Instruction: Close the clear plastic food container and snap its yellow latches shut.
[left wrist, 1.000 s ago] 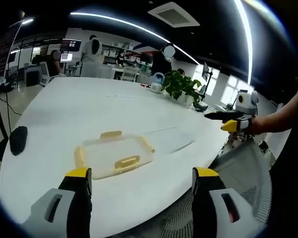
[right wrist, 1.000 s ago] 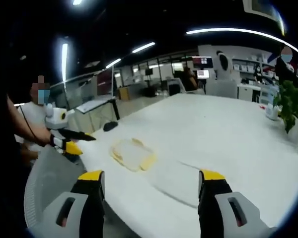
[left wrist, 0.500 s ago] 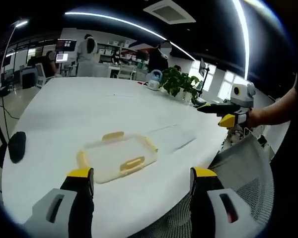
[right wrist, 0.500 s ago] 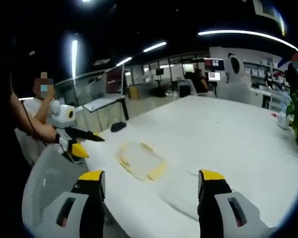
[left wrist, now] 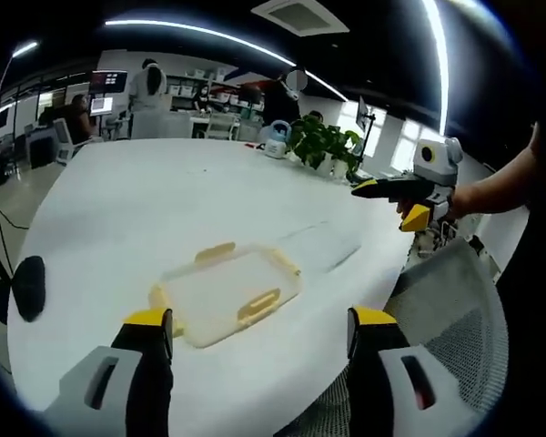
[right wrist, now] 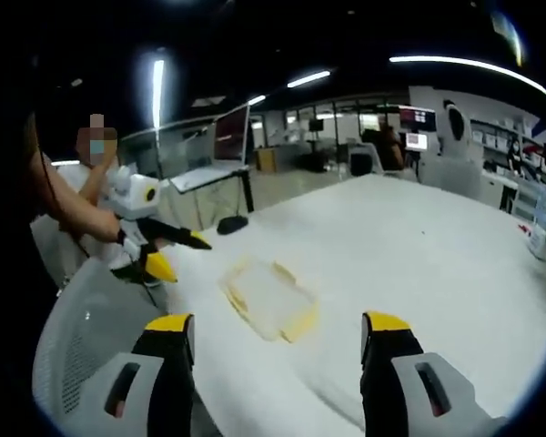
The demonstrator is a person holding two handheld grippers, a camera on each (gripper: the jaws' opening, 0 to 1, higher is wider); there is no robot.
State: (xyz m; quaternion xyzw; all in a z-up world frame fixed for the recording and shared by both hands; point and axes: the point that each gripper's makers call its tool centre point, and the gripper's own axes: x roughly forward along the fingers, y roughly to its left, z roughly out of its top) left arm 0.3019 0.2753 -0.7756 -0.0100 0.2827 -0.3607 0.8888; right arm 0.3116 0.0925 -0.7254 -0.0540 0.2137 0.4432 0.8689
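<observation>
Lying flat on the white table (left wrist: 146, 200), the clear container (left wrist: 227, 291) with yellow latches (left wrist: 258, 307) sits just ahead of the left gripper (left wrist: 259, 332), untouched. Both the left and the right gripper (right wrist: 273, 335) hover above the table's edge, jaws spread wide, holding nothing.

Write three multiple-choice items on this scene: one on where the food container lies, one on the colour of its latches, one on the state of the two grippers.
1. Where does the container lie?
A. On the white table
B. On the mesh chair
C. In a gripper's jaws

2. What colour are its latches?
A. Red
B. Yellow
C. Blue

3. How do the left gripper and the right gripper stand?
A. Both shut on the container
B. One clamps a latch
C. Both open, holding nothing

Answers: 1 A, it rests flat on the tabletop near the edge; 2 B, yellow tabs show along its sides; 3 C, each view shows its jaws wide apart, short of the container.
</observation>
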